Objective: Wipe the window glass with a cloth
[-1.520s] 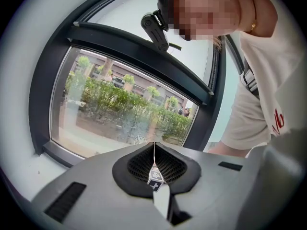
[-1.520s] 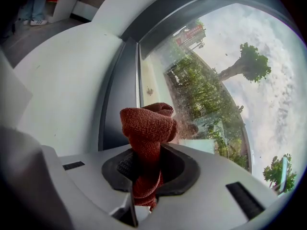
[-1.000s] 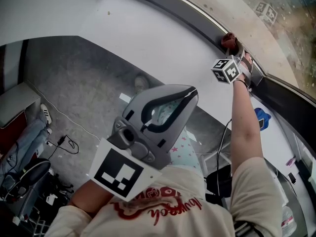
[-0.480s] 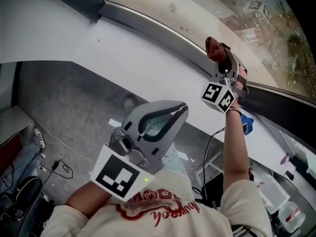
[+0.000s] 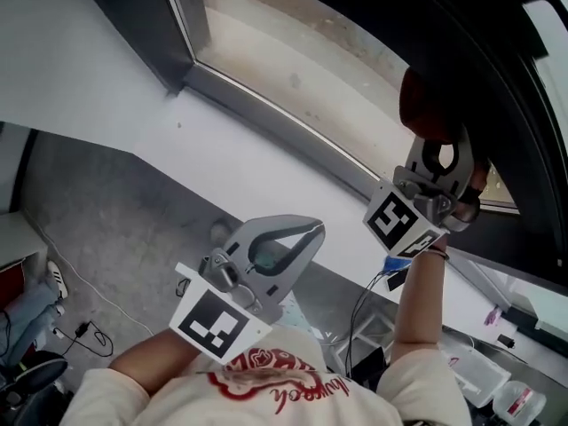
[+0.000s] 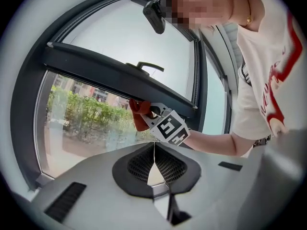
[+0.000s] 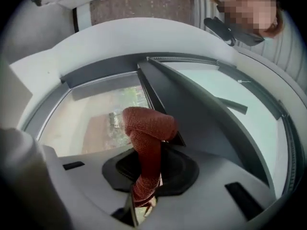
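1. While the right gripper [image 5: 432, 140] is raised to the window, its jaws are pinched on a red cloth [image 7: 146, 128], which stands out along the jaws toward the window glass [image 7: 96, 114].
2. The glass lies straight ahead of the cloth's folded end, just beside the dark frame bar [image 7: 168, 104]; whether they touch cannot be told.
3. The left gripper [image 6: 154, 163] is low near the chest, well apart from the glass, its jaws pressed together on nothing.
4. The right gripper is therefore the nearer one for wiping.
5. Only square markers [image 5: 397, 222] and a red shirt print [image 5: 266, 375] show, and the print cannot be read.
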The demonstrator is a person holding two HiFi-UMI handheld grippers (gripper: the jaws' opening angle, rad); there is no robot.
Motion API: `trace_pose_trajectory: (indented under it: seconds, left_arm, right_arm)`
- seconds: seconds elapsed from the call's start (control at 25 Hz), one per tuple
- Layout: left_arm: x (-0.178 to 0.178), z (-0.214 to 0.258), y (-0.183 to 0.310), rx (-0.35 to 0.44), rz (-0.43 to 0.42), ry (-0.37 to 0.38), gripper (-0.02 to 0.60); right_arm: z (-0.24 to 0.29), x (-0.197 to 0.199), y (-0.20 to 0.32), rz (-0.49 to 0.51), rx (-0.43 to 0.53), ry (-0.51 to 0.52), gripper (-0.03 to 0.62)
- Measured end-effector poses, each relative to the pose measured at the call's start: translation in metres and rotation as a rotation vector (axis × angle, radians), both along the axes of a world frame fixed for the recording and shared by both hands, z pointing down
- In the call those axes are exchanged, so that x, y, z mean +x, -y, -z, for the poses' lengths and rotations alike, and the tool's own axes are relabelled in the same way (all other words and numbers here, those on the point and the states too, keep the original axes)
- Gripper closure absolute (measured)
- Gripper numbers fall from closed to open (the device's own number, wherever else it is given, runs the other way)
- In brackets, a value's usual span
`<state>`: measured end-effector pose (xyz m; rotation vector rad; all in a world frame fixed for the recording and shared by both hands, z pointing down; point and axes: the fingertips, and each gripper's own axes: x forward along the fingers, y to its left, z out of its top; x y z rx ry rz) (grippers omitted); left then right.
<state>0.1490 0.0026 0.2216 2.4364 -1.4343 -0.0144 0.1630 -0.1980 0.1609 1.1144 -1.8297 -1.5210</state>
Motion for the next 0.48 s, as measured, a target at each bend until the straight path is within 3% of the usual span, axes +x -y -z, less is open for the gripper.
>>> trace_pose_trajectory:
  seconds: [0.16, 0.48]
  left_arm:
    - [-0.005, -0.005, -0.017, -0.007, -0.025, 0.014, 0.56]
    - [-0.019, -0.014, -0.027, -0.014, -0.058, -0.006, 0.56]
  right_arm:
    - [0.002, 0.017, 0.012, -0.084, 0.044, 0.008, 0.52]
    - [0.002, 0.016, 0.012, -0.095, 0.114, 0.044, 0.523]
